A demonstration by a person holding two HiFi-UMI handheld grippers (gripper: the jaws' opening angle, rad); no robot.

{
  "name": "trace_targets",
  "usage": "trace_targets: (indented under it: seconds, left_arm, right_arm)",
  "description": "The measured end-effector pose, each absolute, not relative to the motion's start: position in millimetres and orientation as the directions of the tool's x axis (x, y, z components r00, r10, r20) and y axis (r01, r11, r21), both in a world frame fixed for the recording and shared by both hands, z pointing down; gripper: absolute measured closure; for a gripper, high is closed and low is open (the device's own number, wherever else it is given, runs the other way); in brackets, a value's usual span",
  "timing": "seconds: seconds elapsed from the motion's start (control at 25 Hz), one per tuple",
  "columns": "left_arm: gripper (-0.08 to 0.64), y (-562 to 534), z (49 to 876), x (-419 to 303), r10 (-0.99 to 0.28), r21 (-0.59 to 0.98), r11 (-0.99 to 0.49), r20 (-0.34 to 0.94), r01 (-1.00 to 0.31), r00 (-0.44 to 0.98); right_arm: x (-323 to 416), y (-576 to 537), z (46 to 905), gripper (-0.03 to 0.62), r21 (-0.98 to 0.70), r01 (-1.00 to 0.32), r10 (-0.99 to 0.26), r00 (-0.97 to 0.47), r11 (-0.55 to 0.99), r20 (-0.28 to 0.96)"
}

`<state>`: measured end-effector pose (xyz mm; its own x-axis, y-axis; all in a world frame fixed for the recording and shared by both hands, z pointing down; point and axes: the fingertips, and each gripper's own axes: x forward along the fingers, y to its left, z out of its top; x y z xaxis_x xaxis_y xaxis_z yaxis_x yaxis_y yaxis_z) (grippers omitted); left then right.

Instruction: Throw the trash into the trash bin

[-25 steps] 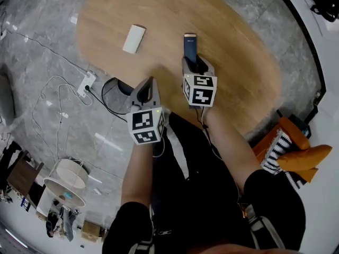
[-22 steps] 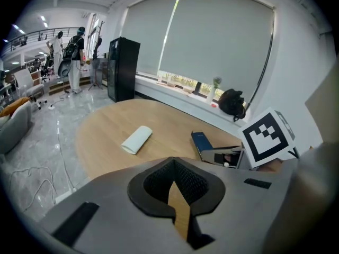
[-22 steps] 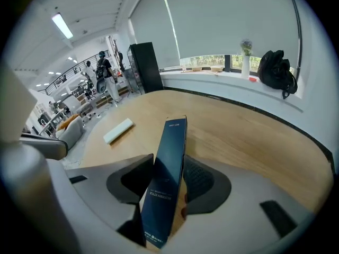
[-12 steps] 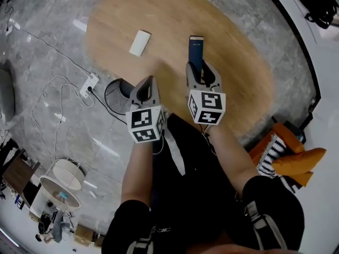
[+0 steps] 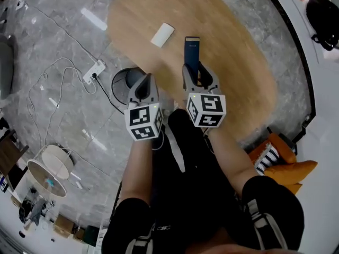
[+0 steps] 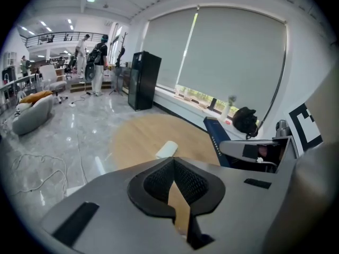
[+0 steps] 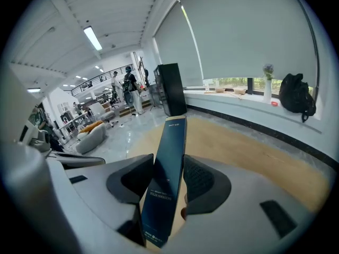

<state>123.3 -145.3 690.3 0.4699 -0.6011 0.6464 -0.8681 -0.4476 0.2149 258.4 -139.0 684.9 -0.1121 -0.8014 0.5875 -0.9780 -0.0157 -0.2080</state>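
My right gripper [image 5: 195, 69] [image 7: 168, 165] is shut on a tall dark blue box [image 5: 191, 49] [image 7: 172, 136] and holds it upright above the oval wooden table [image 5: 233, 52]. A white packet [image 5: 162, 35] [image 6: 167, 149] lies flat on the table's far left part. My left gripper [image 5: 144, 82] [image 6: 174, 165] is shut with nothing in it, beside the right one and over the table's near edge. A round dark trash bin [image 5: 122, 82] stands on the floor just left of the left gripper, partly hidden by it. The blue box [image 6: 216, 135] also shows in the left gripper view.
A white power strip [image 5: 94, 71] and loose cables lie on the grey marble floor left of the bin. An orange chair with a striped cushion [image 5: 275, 155] stands at the right. A black backpack [image 5: 323, 15] [image 7: 296, 97] sits on the window ledge. A white lamp [image 5: 47, 168] stands at lower left.
Both grippers have risen, the right one carrying the blue box up from the table. The trash bin has come further into view beside the left gripper.
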Motion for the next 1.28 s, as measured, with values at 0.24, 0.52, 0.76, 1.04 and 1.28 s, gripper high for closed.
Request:
trace_targets:
  seconds: [0.24,0.52,0.76,1.04,1.28]
  left_arm:
    - [0.555,-138.1,700.8,30.6,-0.653,0.220,-0.307,0.659,-0.926,0.374]
    - [0.555,-121.8,725.8,-74.1,-0.663,0.228,-0.183,0.690,-0.956,0.291]
    - [0.555,-106.4,768.4,-135.7,-0.617,0.261,-0.141,0.731,-0.955,0.291]
    - [0.555,-95.4,822.0,-172.1,-0.560,0.306,-0.145,0.758,-0.941,0.333]
    - [0.555,-90.6,865.0,-186.7,-0.511,0.326,-0.174,0.777,-0.929,0.368]
  right_arm:
    - [168.1,-145.4,693.2,0.416,-0.258,-0.961,-0.765,-0.238,0.097,0.598]
    - [57.1,-139.8,723.6,0.416,-0.298,-0.933,-0.688,-0.352,0.203,0.635]
    - [-25.9,-126.3,792.1,0.416,-0.329,-0.907,-0.572,-0.422,0.264,0.704]
    - [-77.7,-105.5,902.8,0.416,-0.320,-0.904,-0.390,-0.414,0.284,0.823]
    - [-96.8,-94.2,997.8,0.416,-0.265,-0.894,-0.234,-0.362,0.362,0.902]
